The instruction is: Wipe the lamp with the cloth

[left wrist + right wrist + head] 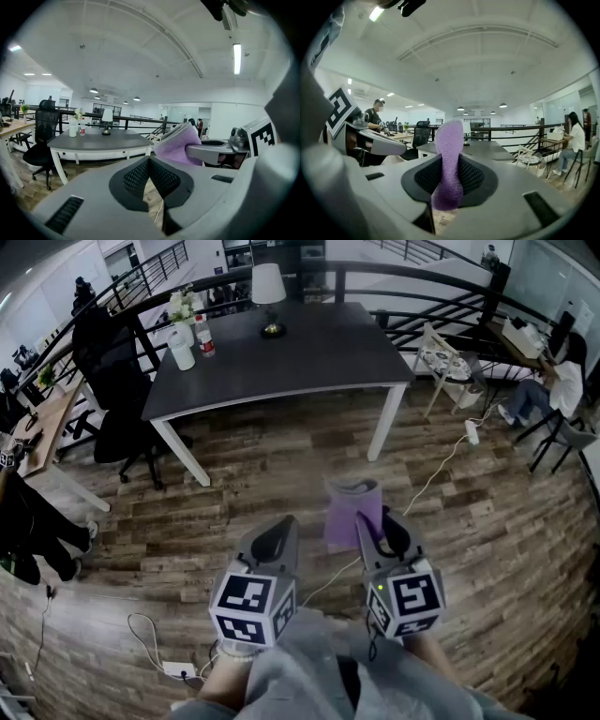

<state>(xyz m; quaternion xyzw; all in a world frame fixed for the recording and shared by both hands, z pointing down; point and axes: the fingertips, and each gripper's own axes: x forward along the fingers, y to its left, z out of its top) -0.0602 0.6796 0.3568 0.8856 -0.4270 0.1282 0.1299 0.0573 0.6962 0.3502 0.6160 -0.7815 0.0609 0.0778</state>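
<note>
A small lamp (269, 296) with a white shade stands at the far side of the dark grey table (309, 362); it also shows in the left gripper view as the lamp (107, 119). Both grippers hang over the wooden floor, well short of the table. My right gripper (373, 521) is shut on a folded purple cloth (353, 512), which sticks up between its jaws as the cloth (449, 159) and partly hides the lamp (467, 127). My left gripper (278, 529) is shut with nothing between its jaws (150, 160). The cloth (178, 143) shows to its right.
A white bottle and flowers (183, 338) stand at the table's left end. A black office chair (117, 399) sits left of the table. A white cable (441, 465) and a power strip (178, 669) lie on the floor. A person (561, 381) sits at the far right.
</note>
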